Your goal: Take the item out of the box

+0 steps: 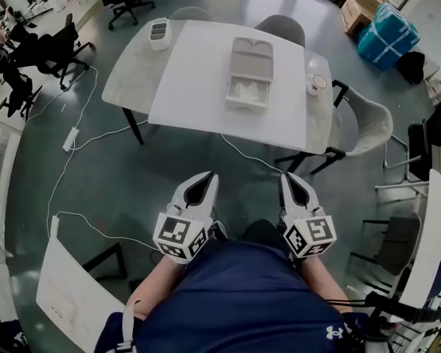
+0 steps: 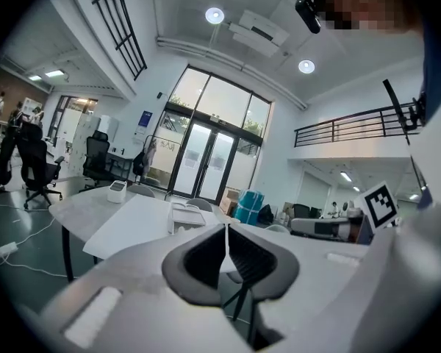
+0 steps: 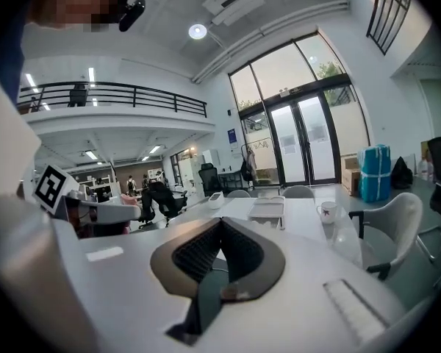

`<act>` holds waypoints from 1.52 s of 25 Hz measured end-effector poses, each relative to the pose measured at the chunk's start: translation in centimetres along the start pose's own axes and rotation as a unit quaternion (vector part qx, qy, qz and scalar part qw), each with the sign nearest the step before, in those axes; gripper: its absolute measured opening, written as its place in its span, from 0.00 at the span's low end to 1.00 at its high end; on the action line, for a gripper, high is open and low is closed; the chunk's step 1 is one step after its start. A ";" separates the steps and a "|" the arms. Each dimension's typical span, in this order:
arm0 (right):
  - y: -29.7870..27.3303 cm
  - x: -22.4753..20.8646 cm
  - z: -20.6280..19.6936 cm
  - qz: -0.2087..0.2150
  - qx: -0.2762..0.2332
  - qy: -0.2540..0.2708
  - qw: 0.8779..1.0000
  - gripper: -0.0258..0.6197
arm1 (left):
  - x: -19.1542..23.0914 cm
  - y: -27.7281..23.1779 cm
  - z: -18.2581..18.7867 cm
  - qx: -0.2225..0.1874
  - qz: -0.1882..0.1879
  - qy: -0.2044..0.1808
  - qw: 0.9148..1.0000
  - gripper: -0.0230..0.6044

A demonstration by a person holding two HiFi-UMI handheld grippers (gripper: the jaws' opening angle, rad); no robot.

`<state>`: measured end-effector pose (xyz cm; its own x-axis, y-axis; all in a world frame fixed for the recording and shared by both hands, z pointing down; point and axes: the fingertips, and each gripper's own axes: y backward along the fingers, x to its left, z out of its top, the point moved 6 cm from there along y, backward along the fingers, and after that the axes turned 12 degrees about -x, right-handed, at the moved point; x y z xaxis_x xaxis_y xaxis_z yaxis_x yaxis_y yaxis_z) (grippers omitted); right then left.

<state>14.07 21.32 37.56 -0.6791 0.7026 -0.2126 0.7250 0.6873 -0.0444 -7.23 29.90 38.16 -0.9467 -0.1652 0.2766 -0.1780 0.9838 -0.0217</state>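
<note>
A beige box [image 1: 248,73] lies open on the white table [image 1: 184,72], its lid folded back toward the far side and something white and crumpled in its near half. The box [image 2: 185,215] shows small in the left gripper view and the box [image 3: 267,211] again in the right gripper view. Both grippers hang well short of the table, close to the person's body. My left gripper [image 1: 203,184] has its jaws together with nothing between them, and my right gripper [image 1: 294,186] is shut and empty too.
A small white device [image 1: 159,34] stands at the table's far left and a white mug [image 1: 317,84] at its right edge. Grey chairs [image 1: 367,127] ring the table. Cables and a power strip [image 1: 70,138] trail over the floor on the left. A second white table [image 1: 70,296] is at lower left.
</note>
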 end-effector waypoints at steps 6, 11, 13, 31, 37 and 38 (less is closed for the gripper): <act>-1.7 0.6 -0.8 0.001 0.016 -0.006 1.000 0.04 | 2.1 -0.9 -0.7 0.025 0.002 0.012 1.000 0.06; -4.5 -1.3 -1.2 0.002 0.017 -0.021 1.000 0.04 | 2.8 -3.5 -0.5 0.026 0.005 0.009 1.000 0.06; -6.2 -2.2 -1.2 0.008 0.014 -0.027 1.000 0.04 | 3.3 -4.6 -0.3 0.028 0.012 0.002 1.000 0.06; -18.1 -11.8 0.7 0.065 0.015 -0.065 0.996 0.04 | 4.4 -17.7 1.2 0.045 0.049 -0.025 0.997 0.06; -20.1 -13.9 0.9 0.073 0.019 -0.067 0.995 0.04 | 4.3 -20.4 0.7 0.051 0.053 -0.026 0.997 0.06; -20.3 -14.2 0.9 0.073 0.020 -0.068 0.995 0.04 | 4.5 -20.8 0.6 0.053 0.053 -0.025 0.997 0.06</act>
<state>9.07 -2.79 40.59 -0.5465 0.7608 -0.3499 0.8206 0.5699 -0.0426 -7.94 8.62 39.25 -0.9736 -0.0665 0.2184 -0.1010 0.9834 -0.1507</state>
